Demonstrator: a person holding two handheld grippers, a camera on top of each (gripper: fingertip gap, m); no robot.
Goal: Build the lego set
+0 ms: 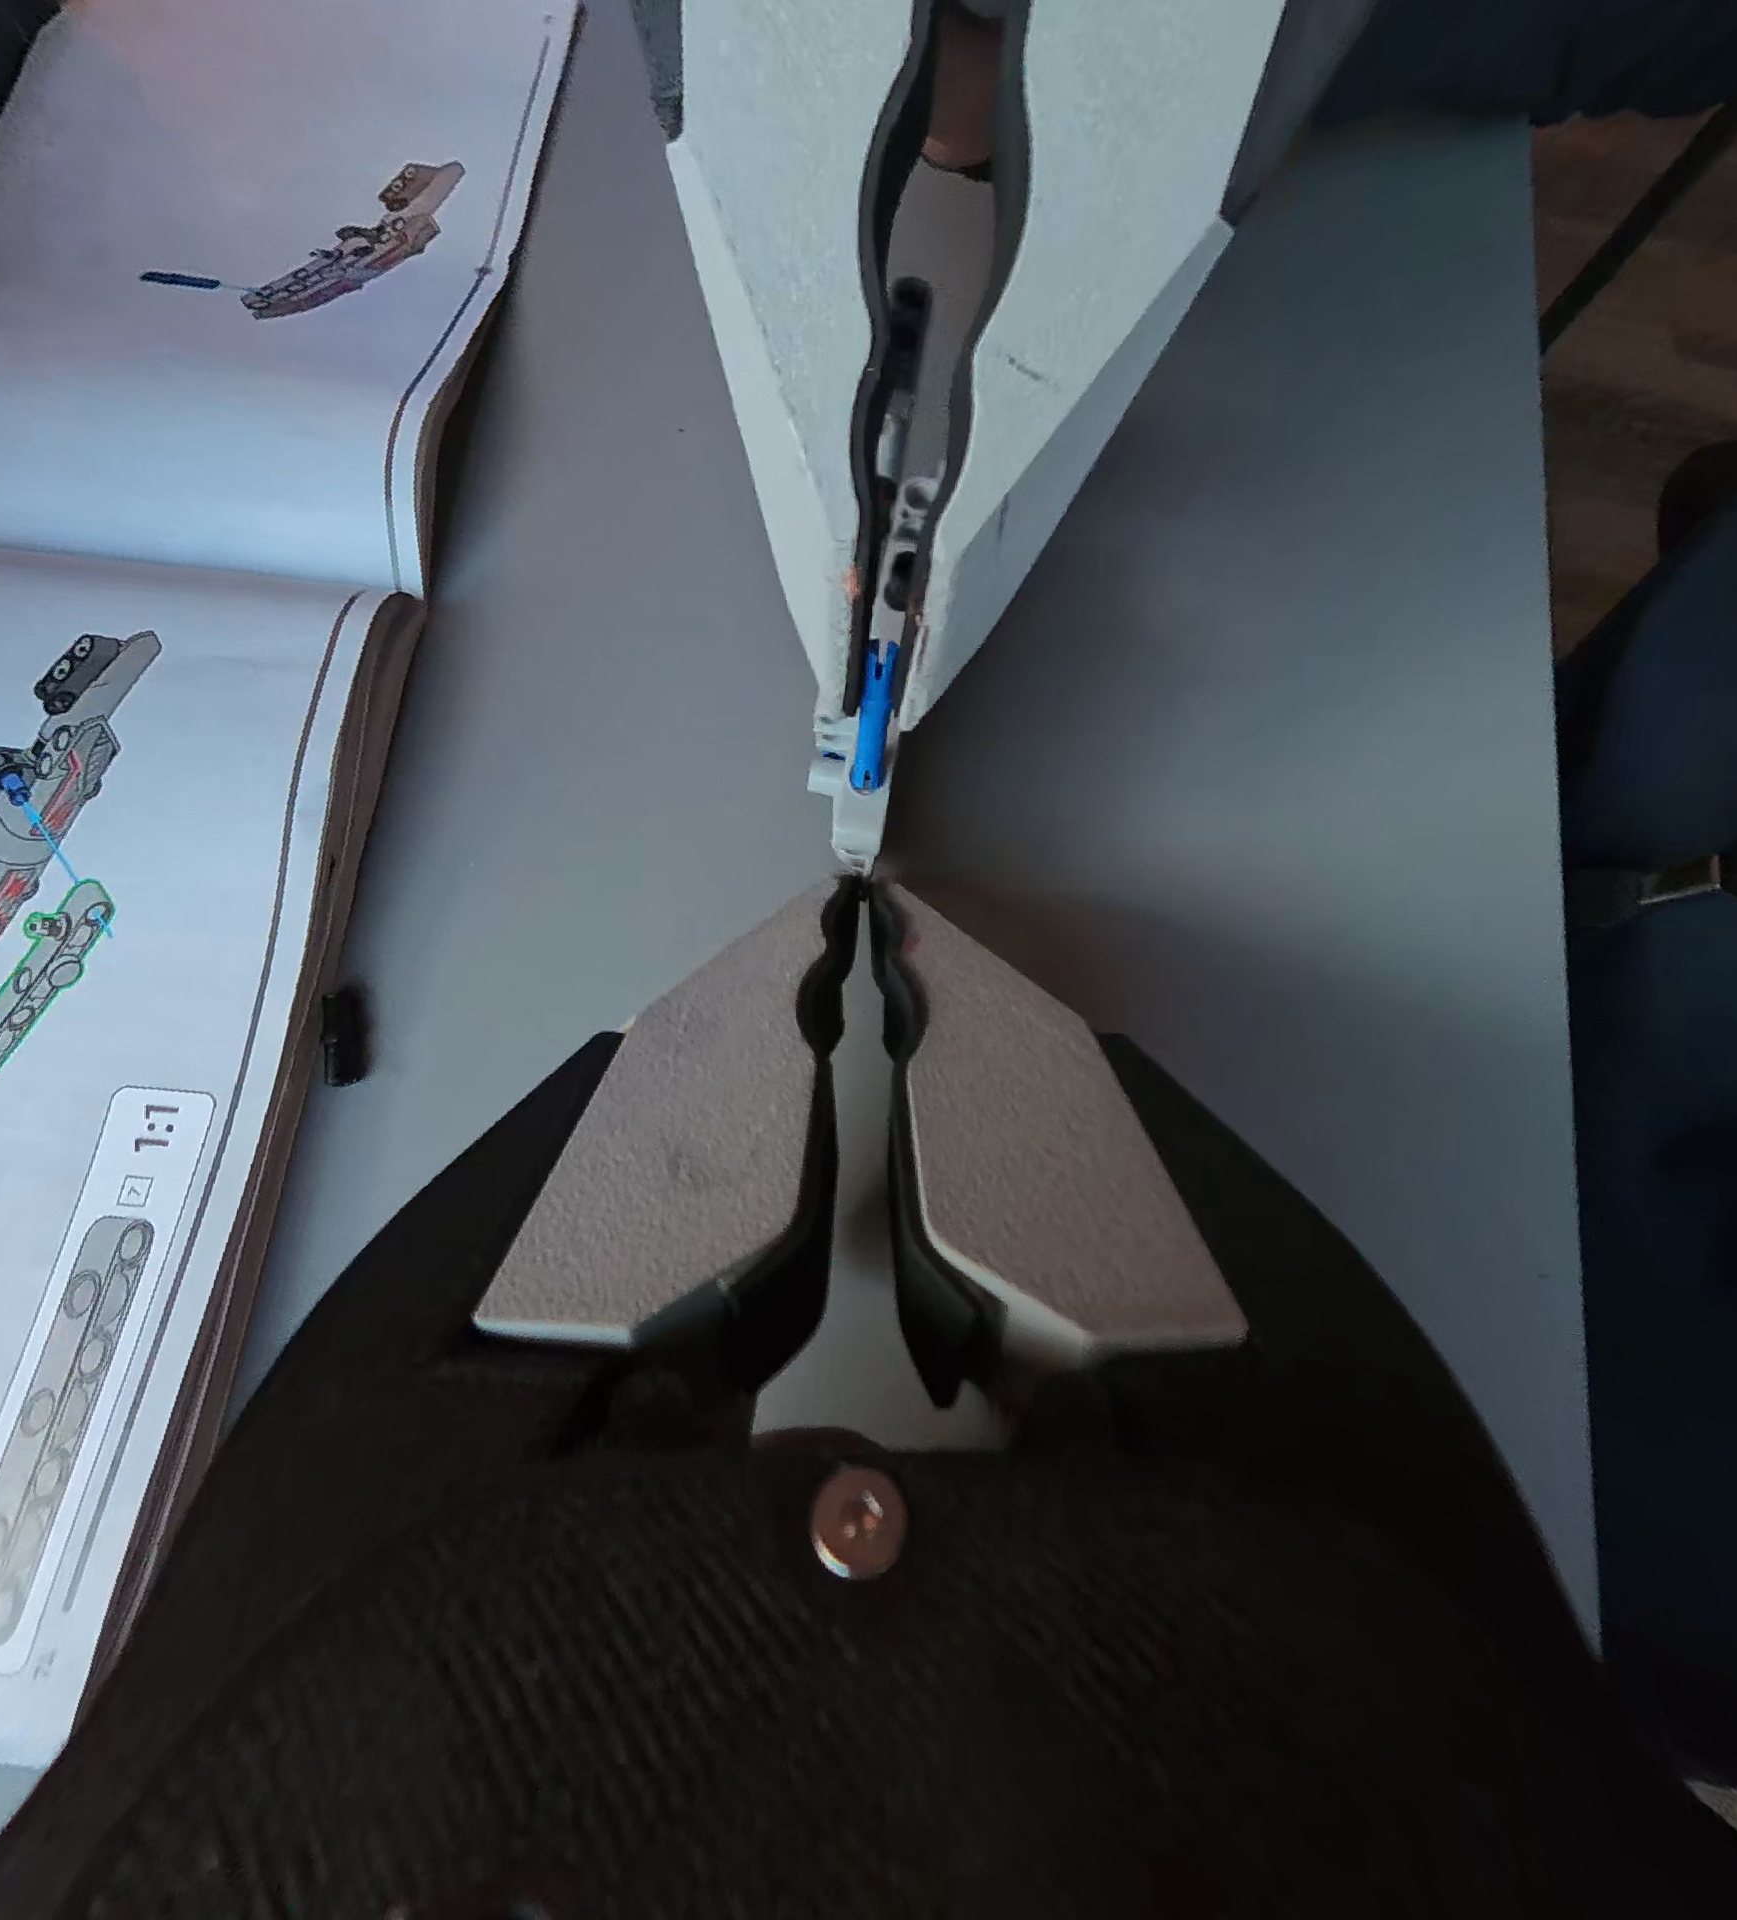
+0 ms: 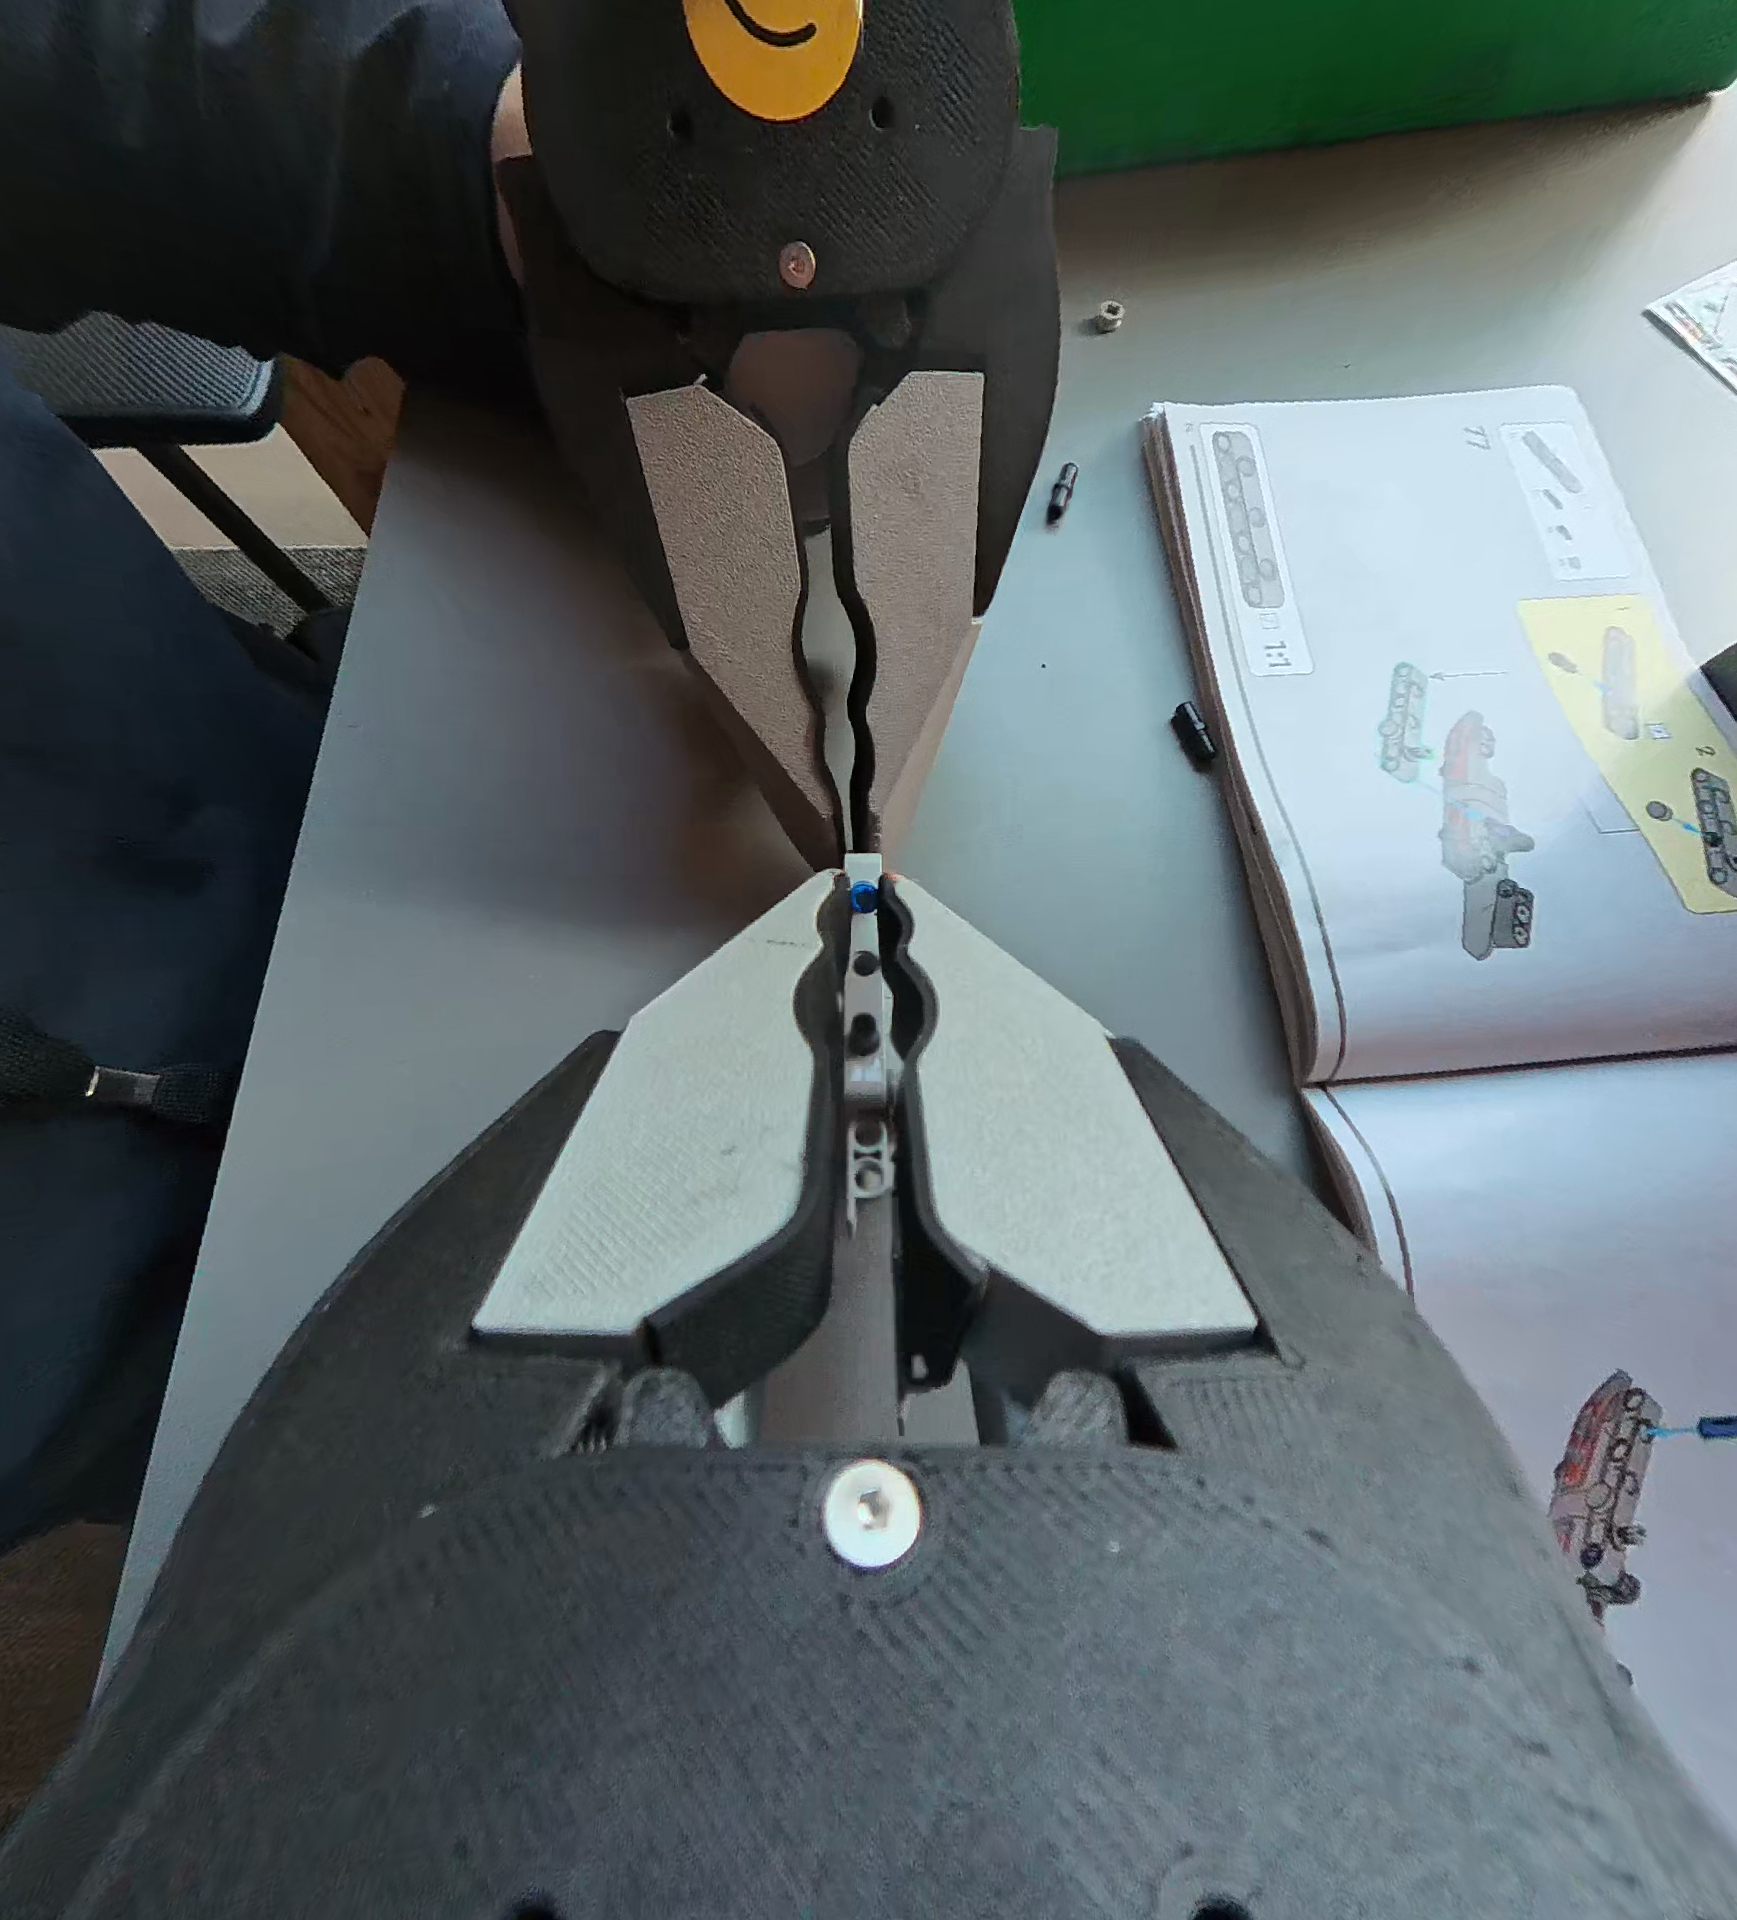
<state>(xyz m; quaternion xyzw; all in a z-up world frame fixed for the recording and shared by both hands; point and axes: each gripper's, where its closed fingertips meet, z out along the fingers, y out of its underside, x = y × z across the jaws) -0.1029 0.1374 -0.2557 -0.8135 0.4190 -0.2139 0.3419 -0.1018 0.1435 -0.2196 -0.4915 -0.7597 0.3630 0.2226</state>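
My right gripper [image 2: 864,883] is clamped on the grey Technic sub-assembly [image 2: 864,1049], its blue pin [image 2: 862,900] seated at the tip. Meeting it nose to nose, my left gripper [image 1: 859,885] is pinched tight, apparently empty. Beyond, loose black pins [image 2: 1192,729] and the open instruction booklet [image 2: 1415,727] suggest several steps remain.

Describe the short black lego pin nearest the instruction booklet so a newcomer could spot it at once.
Find the open instruction booklet on the grey table. Just off its page edge, on the side toward the hand-held grippers, lies the short black pin. Unlike the slimmer black pin farther away, it is stubby and almost touches the booklet.
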